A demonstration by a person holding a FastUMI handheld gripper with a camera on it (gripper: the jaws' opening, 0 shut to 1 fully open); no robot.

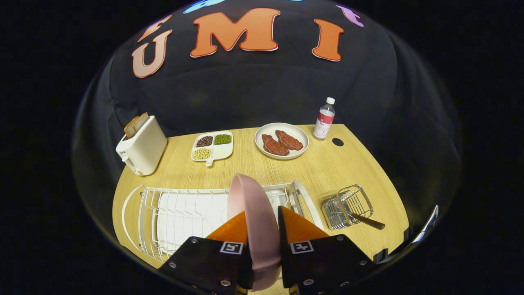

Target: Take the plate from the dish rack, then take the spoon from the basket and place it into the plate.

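Observation:
A pink plate [254, 217] stands on edge between my two fingers, and my gripper [262, 223] is shut on it, one finger against each face. The plate's rim rises above the white wire dish rack [184, 209], which lies just below and beyond the fingers on the wooden table. To the right of the rack sits a small wire basket [348, 205]. A spoon [368, 222] rests in it, with its dark handle poking out toward the table's right edge.
At the table's far side stand a white toaster [143, 149] with bread slices, a divided dish of beans [213, 146], a plate with two pieces of meat [281, 140] and a water bottle [324, 119]. A dark round hole [337, 141] marks the tabletop near the bottle.

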